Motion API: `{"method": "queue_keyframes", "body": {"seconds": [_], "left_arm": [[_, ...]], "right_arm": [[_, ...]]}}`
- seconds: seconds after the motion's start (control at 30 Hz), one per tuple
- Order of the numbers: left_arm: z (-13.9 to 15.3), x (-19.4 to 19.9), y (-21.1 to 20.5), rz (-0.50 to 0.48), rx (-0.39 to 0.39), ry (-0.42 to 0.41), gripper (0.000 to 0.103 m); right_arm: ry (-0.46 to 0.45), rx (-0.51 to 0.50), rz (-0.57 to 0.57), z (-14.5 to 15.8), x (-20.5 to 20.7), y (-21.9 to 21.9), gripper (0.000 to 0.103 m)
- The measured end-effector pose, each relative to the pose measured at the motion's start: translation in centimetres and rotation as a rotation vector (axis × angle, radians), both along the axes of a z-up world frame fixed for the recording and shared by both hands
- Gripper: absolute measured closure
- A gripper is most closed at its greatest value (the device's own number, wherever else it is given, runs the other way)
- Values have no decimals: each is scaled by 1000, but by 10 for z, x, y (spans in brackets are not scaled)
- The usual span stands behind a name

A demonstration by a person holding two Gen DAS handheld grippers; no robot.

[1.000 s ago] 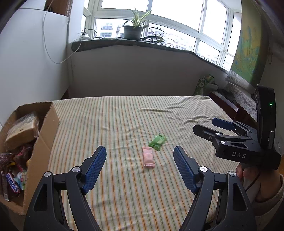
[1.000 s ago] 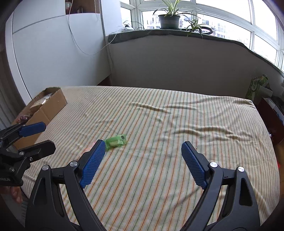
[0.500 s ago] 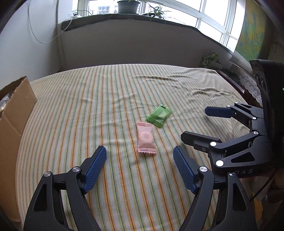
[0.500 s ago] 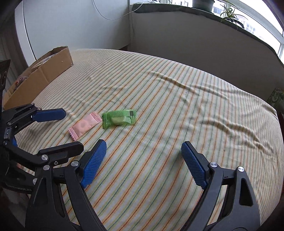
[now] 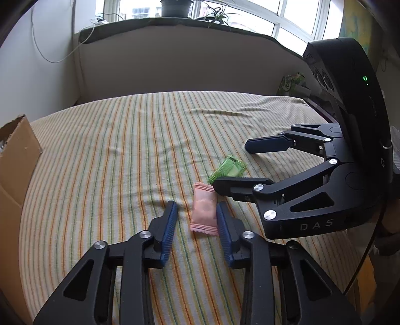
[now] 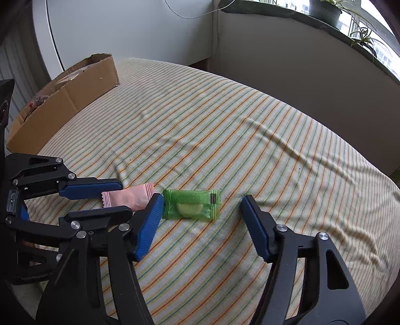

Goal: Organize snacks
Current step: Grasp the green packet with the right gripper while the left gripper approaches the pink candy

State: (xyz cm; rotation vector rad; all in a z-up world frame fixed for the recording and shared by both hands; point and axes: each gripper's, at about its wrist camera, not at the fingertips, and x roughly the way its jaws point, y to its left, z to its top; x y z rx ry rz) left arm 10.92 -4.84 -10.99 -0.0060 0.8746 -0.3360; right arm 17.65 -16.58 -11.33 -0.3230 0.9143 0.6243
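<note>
A pink candy packet (image 5: 203,210) (image 6: 127,197) lies on the striped sheet (image 5: 125,150) between the blue pads of my left gripper (image 5: 196,207) (image 6: 125,198). Its jaws are closing; a gap still shows beside the left pad. Just beyond lies a green candy packet (image 5: 230,167) (image 6: 191,205), flat between the fingers of my right gripper (image 6: 202,202) (image 5: 231,166). Those jaws are closing too, and the right pad stands well off the wrapper. The two grippers nearly touch each other.
An open cardboard box (image 6: 75,85) (image 5: 17,155) with snacks inside stands at the left edge of the bed. A low wall with a window ledge and potted plants (image 5: 175,7) runs behind. A hand (image 5: 385,245) holds the right gripper.
Both grippers came down to the sheet and their jaws narrowed. The left now straddles the pink packet, and the right has swung in around the green one.
</note>
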Motion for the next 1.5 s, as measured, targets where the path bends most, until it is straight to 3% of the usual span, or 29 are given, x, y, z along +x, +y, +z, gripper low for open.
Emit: {"method": "queue_keyframes", "body": {"seconds": [0.03, 0.13, 0.4, 0.9, 1.23, 1.43, 1.5], "left_arm": [[0, 1, 0, -1, -4, 1, 82], [0, 1, 0, -12, -9, 0, 86], [-2, 3, 13, -3, -108, 19, 90], [3, 0, 18, 2, -150, 9, 95], [21, -14, 21, -14, -192, -35, 99], [16, -10, 12, -8, -123, -35, 98], [10, -1, 14, 17, -114, 8, 91]], "right_arm": [[-3, -4, -5, 1, -1, 0, 65], [-11, 6, -24, 1, -4, -3, 73], [-20, 98, -81, 1, -6, -16, 76], [-62, 149, -139, 13, -14, -31, 78], [-104, 195, -220, 32, -47, -54, 78], [-111, 194, -230, 34, -62, -58, 78], [-109, 199, -236, 32, -63, -60, 78]]}}
